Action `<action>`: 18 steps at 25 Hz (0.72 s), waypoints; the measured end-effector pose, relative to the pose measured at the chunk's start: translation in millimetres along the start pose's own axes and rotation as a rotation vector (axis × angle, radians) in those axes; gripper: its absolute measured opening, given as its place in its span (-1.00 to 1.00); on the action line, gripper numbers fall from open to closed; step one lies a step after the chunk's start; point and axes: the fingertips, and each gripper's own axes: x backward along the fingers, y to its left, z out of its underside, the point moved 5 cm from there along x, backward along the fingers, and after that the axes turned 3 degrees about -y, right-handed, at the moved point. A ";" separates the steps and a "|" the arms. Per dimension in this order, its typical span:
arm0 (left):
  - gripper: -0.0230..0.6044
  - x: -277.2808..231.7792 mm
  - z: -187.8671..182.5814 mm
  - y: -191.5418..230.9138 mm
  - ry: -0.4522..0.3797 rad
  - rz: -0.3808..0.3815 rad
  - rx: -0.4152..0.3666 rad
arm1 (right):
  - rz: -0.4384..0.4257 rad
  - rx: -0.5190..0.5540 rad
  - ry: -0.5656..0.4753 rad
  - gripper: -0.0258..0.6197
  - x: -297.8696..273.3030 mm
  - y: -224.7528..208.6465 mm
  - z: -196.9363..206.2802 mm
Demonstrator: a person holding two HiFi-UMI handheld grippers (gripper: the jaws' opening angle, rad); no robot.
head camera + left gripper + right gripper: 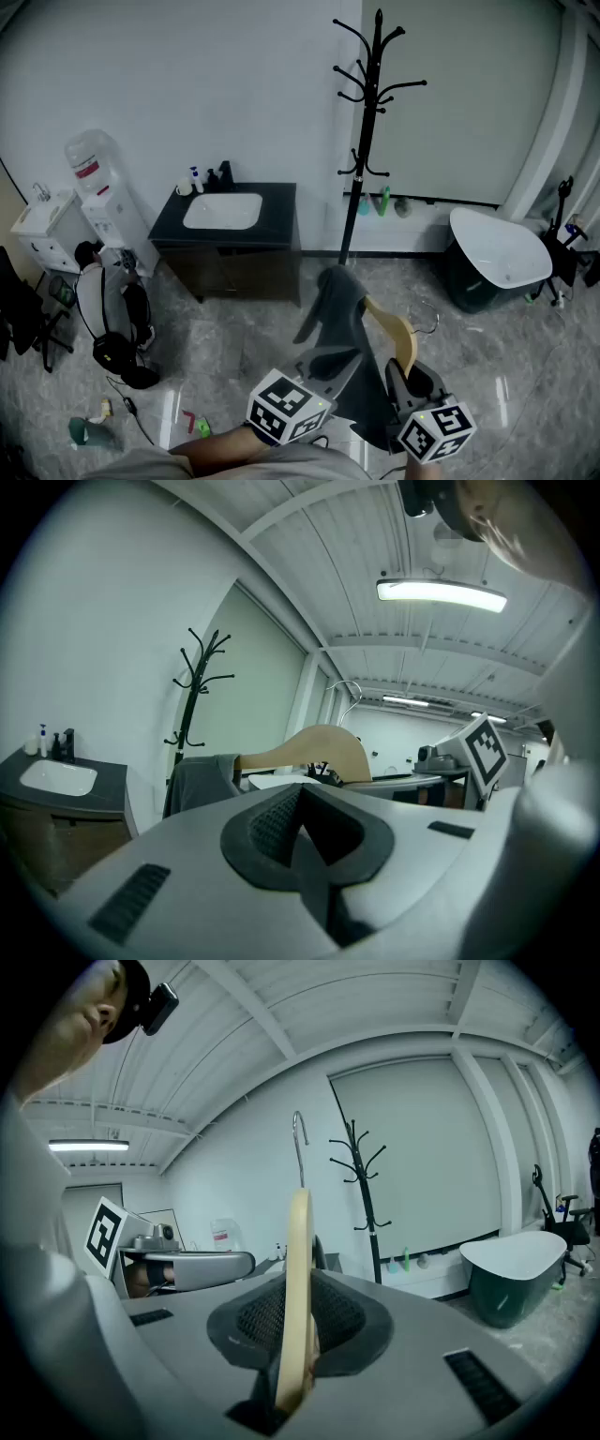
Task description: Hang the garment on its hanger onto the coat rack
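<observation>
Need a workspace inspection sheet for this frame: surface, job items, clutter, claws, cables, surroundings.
Surface: grey marbled floor; no table in use.
Job's things: grey garment draped on wooden hanger; coat rack upright by the wall, hooks bare.
Clutter: green scraps on the floor; dark gear below the water dispenser.
Claws: right claw shut on the hanger; left claw shut, nothing seen between.
Cables: thin lead on the floor.
Surroundings: sink cabinet, tub.

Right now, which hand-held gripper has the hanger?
The right hand-held gripper: its jaws clamp the wooden hanger edge-on. The left hand-held gripper is shut with nothing between its jaws.
</observation>
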 end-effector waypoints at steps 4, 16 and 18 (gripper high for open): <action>-0.91 4.0 -2.2 -0.7 0.000 -0.008 -0.003 | -0.007 0.001 0.002 -0.73 0.3 3.1 -1.8; -0.91 8.4 1.5 -12.0 0.004 -0.020 -0.011 | -0.026 0.004 0.006 -0.73 6.6 4.7 -2.5; -0.91 8.9 1.4 -14.3 0.003 -0.024 -0.017 | -0.026 0.000 0.000 -0.73 8.1 2.1 -3.8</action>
